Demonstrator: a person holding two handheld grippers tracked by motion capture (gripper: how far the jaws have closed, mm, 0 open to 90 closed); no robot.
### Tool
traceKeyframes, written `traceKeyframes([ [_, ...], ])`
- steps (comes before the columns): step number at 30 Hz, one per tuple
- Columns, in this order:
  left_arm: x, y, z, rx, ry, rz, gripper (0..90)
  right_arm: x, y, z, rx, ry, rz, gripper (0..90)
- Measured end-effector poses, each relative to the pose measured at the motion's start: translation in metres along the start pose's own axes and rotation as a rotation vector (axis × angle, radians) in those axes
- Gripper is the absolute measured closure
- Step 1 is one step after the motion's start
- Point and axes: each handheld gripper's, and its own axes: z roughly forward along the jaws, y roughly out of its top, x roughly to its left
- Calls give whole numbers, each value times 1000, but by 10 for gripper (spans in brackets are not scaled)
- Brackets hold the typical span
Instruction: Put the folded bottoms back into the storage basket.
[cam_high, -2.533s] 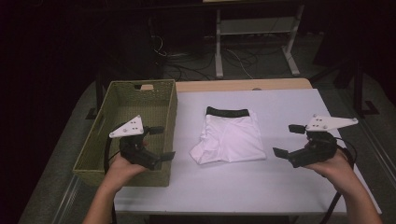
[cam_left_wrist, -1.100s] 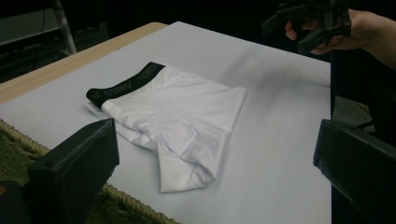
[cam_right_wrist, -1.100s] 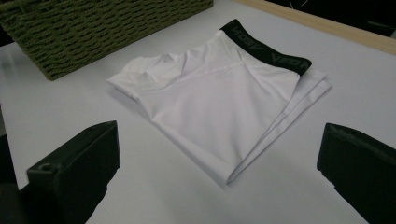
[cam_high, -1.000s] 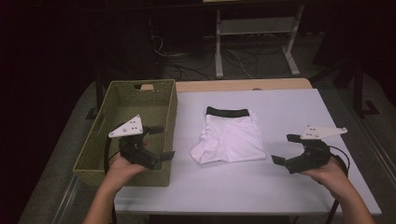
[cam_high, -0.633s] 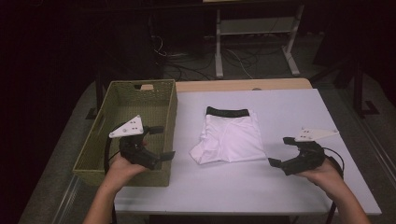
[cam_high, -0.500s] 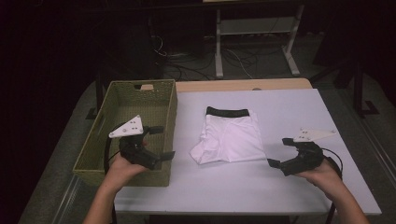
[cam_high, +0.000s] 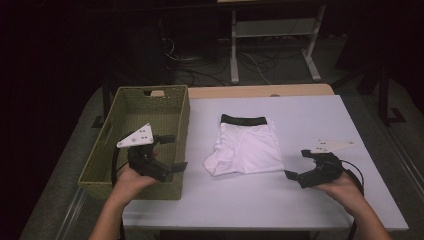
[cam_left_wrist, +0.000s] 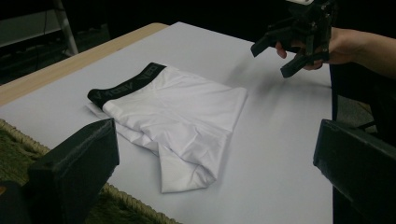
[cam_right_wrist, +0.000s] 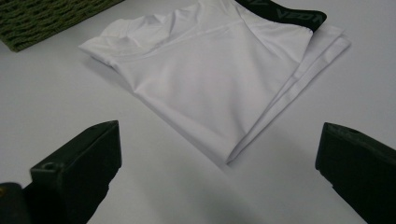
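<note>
Folded white underwear (cam_high: 247, 148) lies mid-table (cam_high: 310, 115), beside the green basket (cam_high: 131, 110).
Both grippers gape empty: left gripper (cam_high: 171, 152) over the basket's near corner, right gripper (cam_high: 298, 164) near the garment; waistband lettering is unreadable.

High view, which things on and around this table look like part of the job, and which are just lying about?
Likely part of the job:
- folded white shorts, black waistband
- green woven basket, left of them
- left tongs, open, over the basket
- right tongs, open, right of the shorts

Just lying about:
- metal stand behind the table
- floor cables
</note>
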Motion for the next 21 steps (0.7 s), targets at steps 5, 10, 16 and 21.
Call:
traceKeyframes([
  [5, 0, 0, 0, -1, 0, 1, 1, -1, -2, 2, 4, -6, 7, 4],
  [10, 0, 0, 0, 0, 0, 0, 2, -2, -2, 4, 2, -4, 17, 4],
  [16, 0, 0, 0, 0, -1, 0, 1, -2, -1, 8, 5, -5, 17, 5],
  [21, 0, 0, 0, 1, 0, 0, 1, -2, 1, 11, 9, 0, 14, 5],
])
